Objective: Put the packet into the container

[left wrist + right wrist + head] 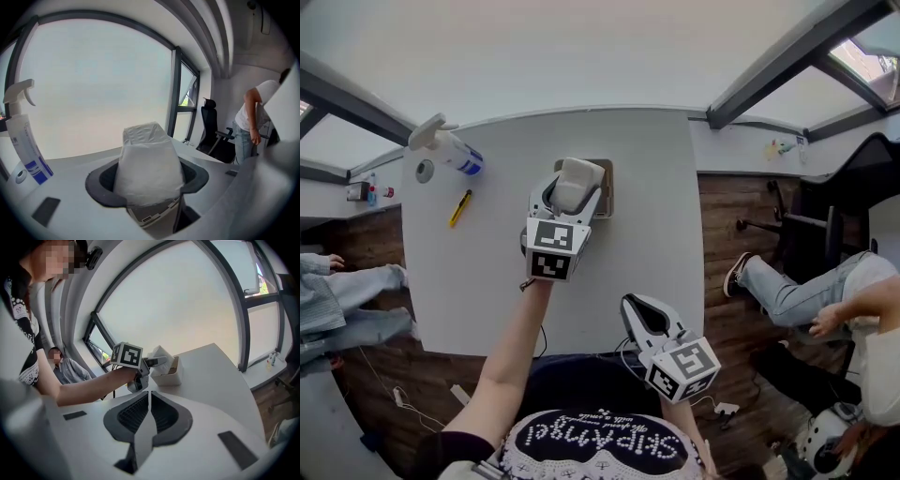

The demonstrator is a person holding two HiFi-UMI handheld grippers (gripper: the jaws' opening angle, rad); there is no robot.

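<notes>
The container [607, 186] lies mostly hidden beneath the packet [575, 183] and the left gripper [572, 194]; only its right rim shows. In the left gripper view the packet's lower end is masked by the jaws. The small items [364, 192] on the left ledge are too small to identify. The person [797, 295] at right is cut off by the edge.

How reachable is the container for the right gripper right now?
Probably not cleanly. Bare table leaves the approach free, but the left gripper sits over the container, holding the white packet at its opening. The right gripper, jaws shut, hangs at the near edge.
</notes>
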